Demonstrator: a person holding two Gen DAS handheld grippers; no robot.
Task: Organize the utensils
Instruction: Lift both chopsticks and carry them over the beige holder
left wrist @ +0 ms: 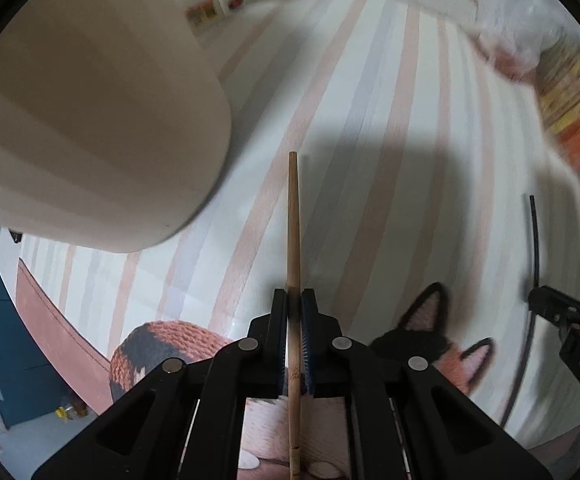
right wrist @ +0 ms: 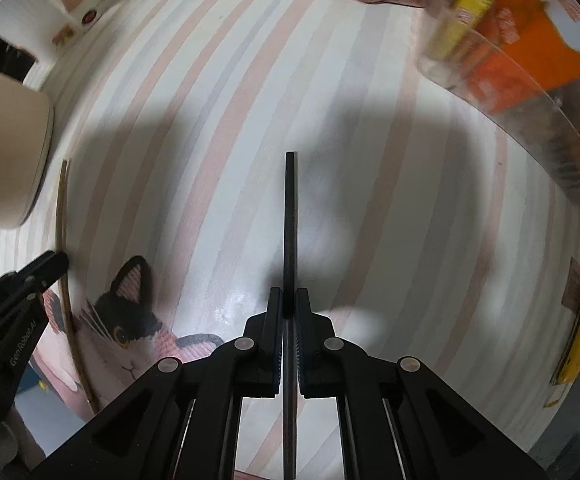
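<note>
Striped tablecloth (left wrist: 369, 100) below, a wooden chopstick (left wrist: 293, 220) is clamped in the left gripper (left wrist: 294, 300) just beside the beige holder (left wrist: 90, 120), a black chopstick (right wrist: 290, 220) pinched in the right gripper (right wrist: 289, 300) farther off; both are best kept vertical for dropping in.
</note>
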